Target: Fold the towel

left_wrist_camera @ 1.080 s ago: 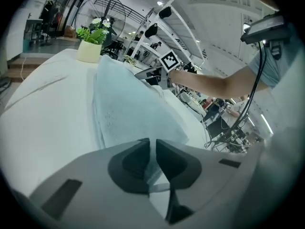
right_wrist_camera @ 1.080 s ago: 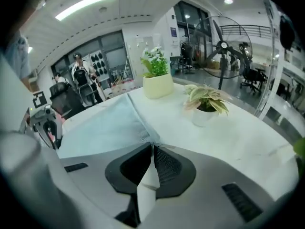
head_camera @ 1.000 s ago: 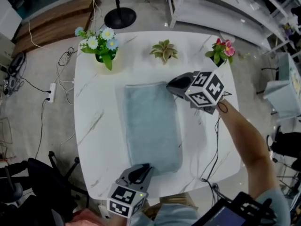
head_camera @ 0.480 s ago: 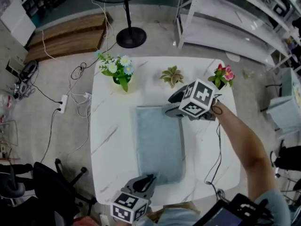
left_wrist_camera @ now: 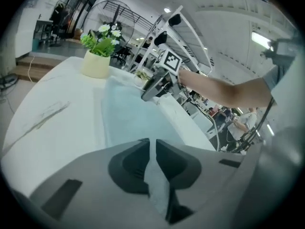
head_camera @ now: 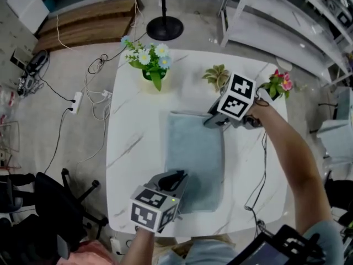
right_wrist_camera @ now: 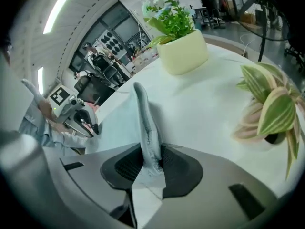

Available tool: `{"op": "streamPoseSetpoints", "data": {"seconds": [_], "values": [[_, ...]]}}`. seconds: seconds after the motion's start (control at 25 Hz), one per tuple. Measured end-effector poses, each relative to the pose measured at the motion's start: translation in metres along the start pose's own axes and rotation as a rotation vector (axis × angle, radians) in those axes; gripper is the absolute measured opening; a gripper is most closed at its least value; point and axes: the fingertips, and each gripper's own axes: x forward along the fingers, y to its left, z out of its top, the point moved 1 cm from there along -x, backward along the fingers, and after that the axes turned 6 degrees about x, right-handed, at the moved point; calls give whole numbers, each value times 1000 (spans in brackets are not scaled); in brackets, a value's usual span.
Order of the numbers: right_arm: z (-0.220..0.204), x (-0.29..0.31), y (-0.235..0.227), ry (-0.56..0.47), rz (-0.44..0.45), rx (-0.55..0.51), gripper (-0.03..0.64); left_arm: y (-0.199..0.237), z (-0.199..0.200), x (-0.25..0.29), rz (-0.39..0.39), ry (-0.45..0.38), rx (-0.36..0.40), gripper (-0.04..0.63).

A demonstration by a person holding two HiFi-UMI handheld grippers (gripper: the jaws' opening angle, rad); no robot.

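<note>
A pale blue-grey towel [head_camera: 197,153] lies as a long strip in the middle of the white marble table [head_camera: 135,142]. My left gripper [head_camera: 176,176] is over its near left end, shut on a fold of towel [left_wrist_camera: 128,113] that runs up between the pads. At the far right corner my right gripper [head_camera: 209,120] points steeply down. Its jaws have just been closing, and a raised ridge of towel [right_wrist_camera: 143,113] is pinched between them. In the left gripper view the right gripper [left_wrist_camera: 152,87] shows at the far end. The right gripper view shows the left gripper [right_wrist_camera: 83,118].
Three potted plants stand along the far edge: white and blue flowers [head_camera: 150,62], a green plant [head_camera: 218,76], pink flowers [head_camera: 280,84]. A black cable [head_camera: 259,170] trails over the table to the right of the towel. A fan base [head_camera: 165,26] and a chair [head_camera: 60,197] stand on the floor.
My left gripper has moved away from me, further over the towel's near end. The right gripper has tipped down more steeply at the far right corner and taken hold of the towel's edge.
</note>
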Motion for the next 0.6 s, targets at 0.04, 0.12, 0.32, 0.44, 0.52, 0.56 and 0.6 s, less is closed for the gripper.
{"op": "streamPoseSetpoints", "data": {"seconds": [0.04,0.12,0.32,0.44,0.52,0.56,0.6], "values": [[2,0,1,-11,13,10,116,8,-1,4,2,34,-22,46],[6,-4,1,-55,23,17,90,18,-6,12,5,89,-49,23],[19,-26,26,-170,11,-72,67,23,-9,20,3,85,-106,8],[26,-46,62,-213,-49,-193,66,22,-7,17,31,61,-76,9],[29,-58,89,-242,-110,-274,66,18,-1,4,47,13,-49,9],[28,-63,103,-254,-143,-313,67,14,1,-6,48,-17,-41,9],[26,-67,116,-265,-178,-348,67,10,2,-17,47,-49,-39,9]]}}
